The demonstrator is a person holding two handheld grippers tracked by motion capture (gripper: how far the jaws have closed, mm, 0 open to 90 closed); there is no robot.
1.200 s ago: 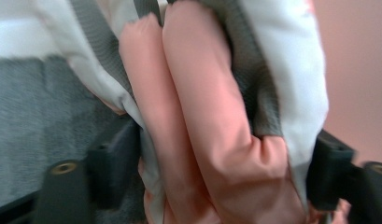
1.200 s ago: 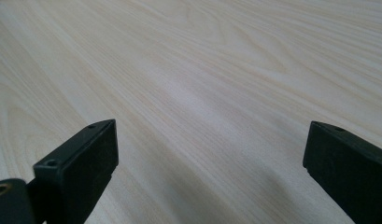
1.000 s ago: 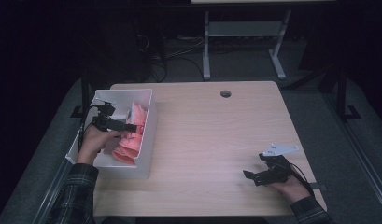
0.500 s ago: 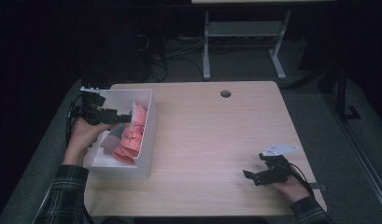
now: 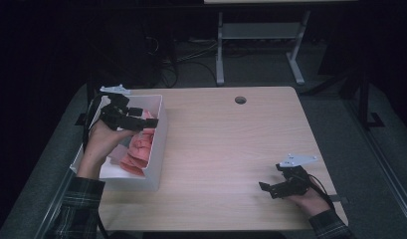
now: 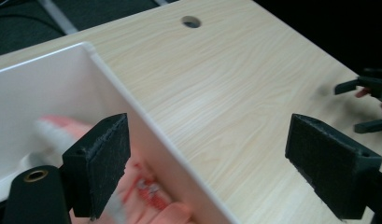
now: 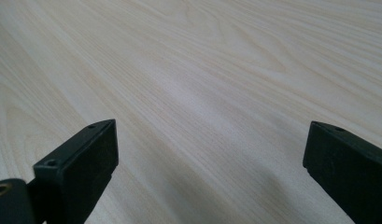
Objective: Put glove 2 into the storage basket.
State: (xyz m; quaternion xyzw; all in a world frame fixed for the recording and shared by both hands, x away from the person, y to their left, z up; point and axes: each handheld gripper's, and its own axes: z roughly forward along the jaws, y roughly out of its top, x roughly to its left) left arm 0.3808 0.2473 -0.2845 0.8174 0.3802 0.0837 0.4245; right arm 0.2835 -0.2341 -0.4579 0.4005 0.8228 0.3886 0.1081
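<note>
At frame left, the wide-open left gripper [image 5: 150, 122] hovers empty over the white rectangular plastic bin [image 5: 158, 144] of pink cloths [image 5: 140, 149], none lifted yet; the right gripper [image 5: 265, 187], also open, rests lower right.

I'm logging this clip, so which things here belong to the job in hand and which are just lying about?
In the job:
open left tongs
white rectangular plastic bin
pink crumpled cloth pieces

Lying about:
open right tongs, resting on the light wooden table
round cable hole
</note>
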